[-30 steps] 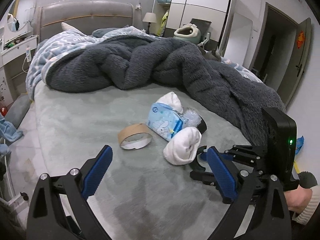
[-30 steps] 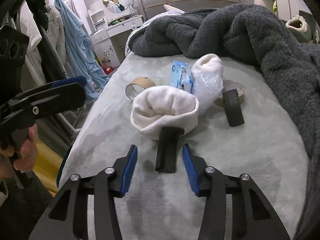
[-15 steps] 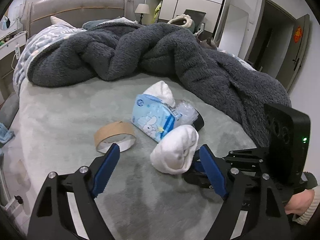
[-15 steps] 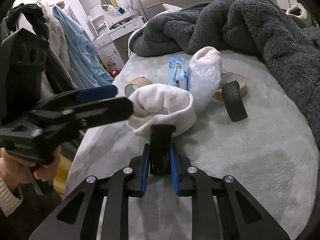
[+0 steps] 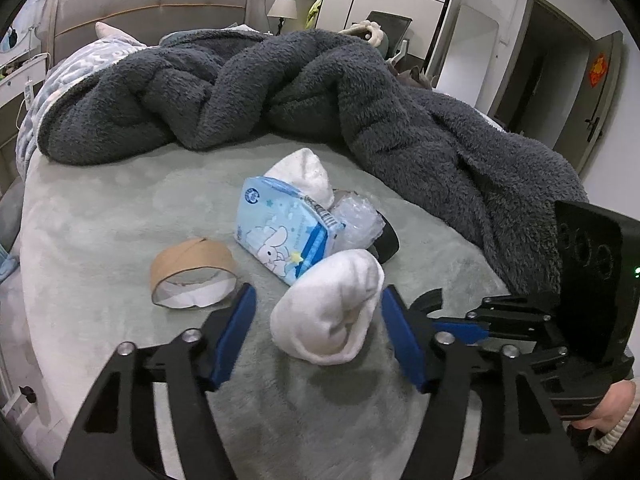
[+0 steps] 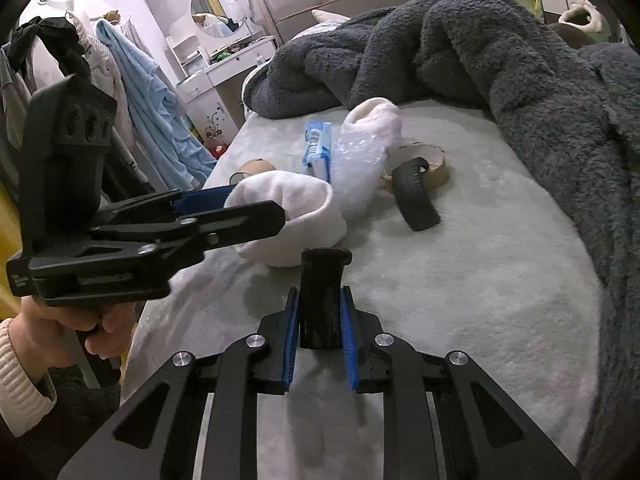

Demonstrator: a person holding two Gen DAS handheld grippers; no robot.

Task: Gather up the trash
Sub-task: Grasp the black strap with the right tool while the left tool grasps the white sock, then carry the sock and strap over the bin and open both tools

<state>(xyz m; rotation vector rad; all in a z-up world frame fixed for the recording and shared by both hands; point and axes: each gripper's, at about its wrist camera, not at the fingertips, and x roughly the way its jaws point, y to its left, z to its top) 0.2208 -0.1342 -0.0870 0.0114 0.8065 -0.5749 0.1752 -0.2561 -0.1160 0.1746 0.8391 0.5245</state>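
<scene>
We see a curved black plastic strip (image 6: 320, 300) clamped between the blue pads of the right gripper (image 6: 320, 322), just above the grey-green bed (image 6: 480, 280). Touching its far end lies a rolled white sock (image 5: 332, 312), which sits between the wide-apart fingers of the left gripper (image 5: 316, 328). Behind the sock lie a light-blue tissue pack (image 5: 284, 232) and a brown cardboard tape ring (image 5: 192, 272).

The left wrist view looks low across the bed (image 5: 100, 216) toward the headboard and wardrobe, close on the rolled white sock (image 5: 328, 308), while the right wrist view faces the dresser side (equally near) — both share the sock (image 6: 288, 216), tissue pack (image 5: 284, 232) and grey blanket (image 5: 360, 120).
</scene>
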